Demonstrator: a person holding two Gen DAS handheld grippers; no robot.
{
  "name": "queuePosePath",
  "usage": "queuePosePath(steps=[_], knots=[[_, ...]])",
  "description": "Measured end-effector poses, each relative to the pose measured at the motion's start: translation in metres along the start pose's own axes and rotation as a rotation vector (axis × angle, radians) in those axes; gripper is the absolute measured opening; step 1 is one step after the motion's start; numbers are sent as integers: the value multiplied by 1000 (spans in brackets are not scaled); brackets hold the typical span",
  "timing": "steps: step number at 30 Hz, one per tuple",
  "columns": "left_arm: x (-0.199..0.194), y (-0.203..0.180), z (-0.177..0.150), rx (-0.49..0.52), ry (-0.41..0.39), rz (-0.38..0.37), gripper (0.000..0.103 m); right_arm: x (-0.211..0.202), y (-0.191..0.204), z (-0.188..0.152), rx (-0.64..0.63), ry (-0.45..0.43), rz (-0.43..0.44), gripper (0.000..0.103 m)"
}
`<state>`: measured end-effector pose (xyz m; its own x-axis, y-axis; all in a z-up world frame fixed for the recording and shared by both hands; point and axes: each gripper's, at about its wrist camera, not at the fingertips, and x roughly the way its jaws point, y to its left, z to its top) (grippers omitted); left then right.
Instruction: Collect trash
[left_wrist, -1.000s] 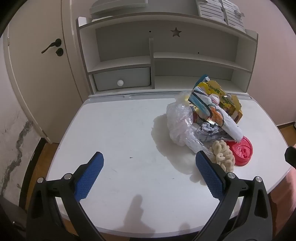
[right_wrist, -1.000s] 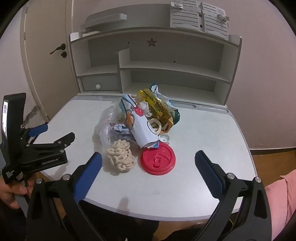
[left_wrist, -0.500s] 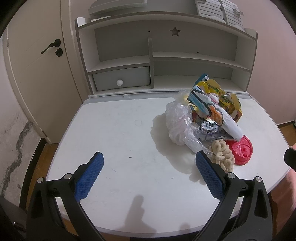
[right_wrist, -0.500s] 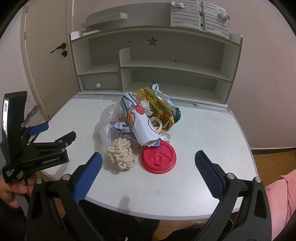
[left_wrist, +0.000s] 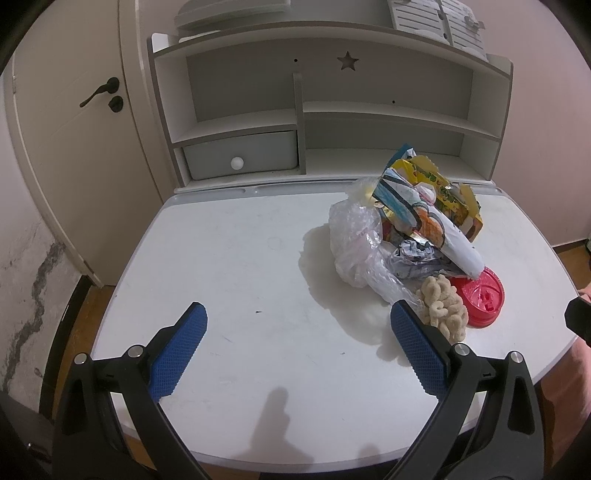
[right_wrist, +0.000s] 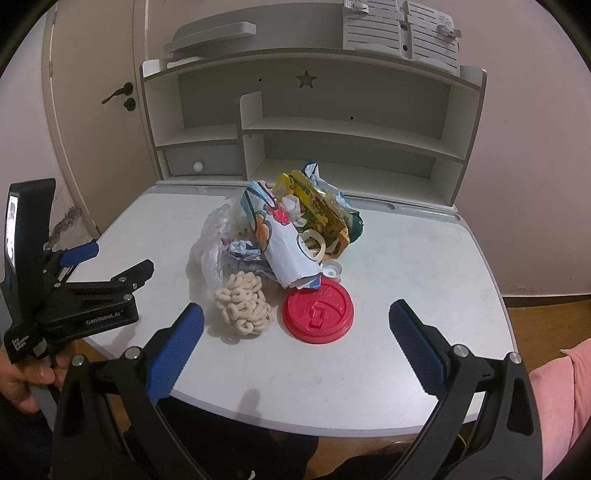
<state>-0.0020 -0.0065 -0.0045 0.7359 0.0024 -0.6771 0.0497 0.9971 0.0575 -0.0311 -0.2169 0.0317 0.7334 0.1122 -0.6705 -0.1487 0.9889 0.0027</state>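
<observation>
1. White desk top (right_wrist: 406, 266) under grey cubby shelves (right_wrist: 332, 122) fills both my views; no bin shows anywhere.
2. My left gripper (left_wrist: 297, 345) hovers over bare desk near its front left, jaws spread wide, carrying nothing.
3. Left of the trash heap, the crumpled clear plastic bag (right_wrist: 214, 240) looks light and slippery; I'd pinch a bunched fold.
4. Beside it, the beige cluster of puffed snack rings (right_wrist: 242, 304) looks crumbly; I'd squeeze gently.
5. Rightward, the flat red plastic cup lid (right_wrist: 318, 312) is stiff; I'd take its rim.
6. My right gripper (right_wrist: 297, 345) hangs before the lid, jaws spread, empty.
</observation>
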Motion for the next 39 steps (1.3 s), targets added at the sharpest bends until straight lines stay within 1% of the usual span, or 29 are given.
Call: queuePosePath(steps=[22,28,31,33,37,39], knots=[[3,-3,-1,6,12,-4,97,0,-1,-1,1,7,3,97],[13,-1,-3,-8,44,-18,97,1,-1,-1,0,12,5,97],[23,-1,1,-19,67,-41,97,4,-2,-1,-1,19,6,97],[33,0,11,-38,86,-81,97,6,-4,-1,-1,23,7,97],[62,-7,39,-43,97,-147,97,11,-6,-1,-3,33,7,97],[81,-13,50,-39,129,-155,97,15,-9,0,1,40,0,97]])
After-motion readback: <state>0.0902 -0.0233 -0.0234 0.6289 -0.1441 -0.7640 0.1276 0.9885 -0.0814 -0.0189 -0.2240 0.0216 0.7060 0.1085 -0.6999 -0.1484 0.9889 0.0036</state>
